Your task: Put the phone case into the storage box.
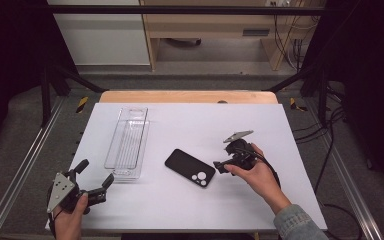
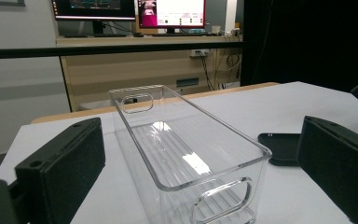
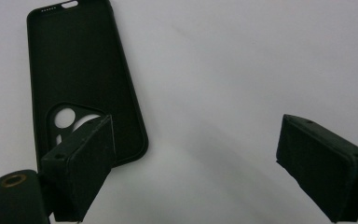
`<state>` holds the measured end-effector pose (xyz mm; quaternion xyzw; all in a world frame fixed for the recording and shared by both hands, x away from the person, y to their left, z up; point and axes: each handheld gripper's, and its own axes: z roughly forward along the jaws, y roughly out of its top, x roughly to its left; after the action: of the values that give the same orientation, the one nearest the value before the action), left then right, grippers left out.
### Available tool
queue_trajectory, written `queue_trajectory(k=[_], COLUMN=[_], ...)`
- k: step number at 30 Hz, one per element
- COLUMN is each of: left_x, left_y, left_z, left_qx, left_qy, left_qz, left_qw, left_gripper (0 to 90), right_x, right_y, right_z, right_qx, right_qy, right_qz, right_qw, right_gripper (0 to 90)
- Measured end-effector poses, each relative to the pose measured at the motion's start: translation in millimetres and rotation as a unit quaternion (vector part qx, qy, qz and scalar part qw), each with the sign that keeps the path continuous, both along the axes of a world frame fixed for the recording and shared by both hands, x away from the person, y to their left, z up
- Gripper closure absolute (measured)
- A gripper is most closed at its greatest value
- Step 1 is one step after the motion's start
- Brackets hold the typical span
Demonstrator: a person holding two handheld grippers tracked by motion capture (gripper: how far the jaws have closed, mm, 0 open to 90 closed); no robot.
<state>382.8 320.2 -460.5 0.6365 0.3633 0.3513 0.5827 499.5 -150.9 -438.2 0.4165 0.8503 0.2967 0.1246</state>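
Phone case [image 1: 190, 167]: black, plain, white table seen through its round holes. Bin [image 1: 126, 144]: clear, ribbed floor. Table [image 1: 280, 200]: white. Both grippers' pads [image 3: 326, 165]: black, possibly felted. Sleeve [image 1: 297, 225]: blue denim.

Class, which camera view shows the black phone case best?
The high view: the whole phone case lies flat beside the clear bin. The right gripper view has one jaw covering its camera end; the left gripper view shows an edge.

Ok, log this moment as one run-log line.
right gripper: open, at black phone case, not gripping | left gripper: open, near clear plastic bin | white table
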Motion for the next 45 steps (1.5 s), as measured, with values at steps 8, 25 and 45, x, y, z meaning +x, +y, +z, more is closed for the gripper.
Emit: queue_trajectory(k=[8, 25, 45], left_x=[1.1, 1.2, 1.7], left_y=[0.0, -1.2, -2.1], left_z=[-0.7, -0.6, -0.7], left_qx=[-0.001, 0.0, 0.003], left_qy=[0.003, 0.003, 0.003], left_qz=[0.0, -0.005, -0.01], left_qw=[1.0, 1.0, 0.9999], left_gripper=[0.5, 0.4, 0.4], right_x=[4.8, 10.6, 11.1], right_y=[7.1, 13.9, 25.7], right_z=[-2.7, -11.8, -18.4], right_qx=[0.016, 0.006, -0.011], right_qy=[0.032, 0.056, 0.062], right_qz=[0.013, 0.028, 0.064], right_qw=[0.9993, 0.998, 0.996], right_gripper=[15.1, 24.6, 64.9])
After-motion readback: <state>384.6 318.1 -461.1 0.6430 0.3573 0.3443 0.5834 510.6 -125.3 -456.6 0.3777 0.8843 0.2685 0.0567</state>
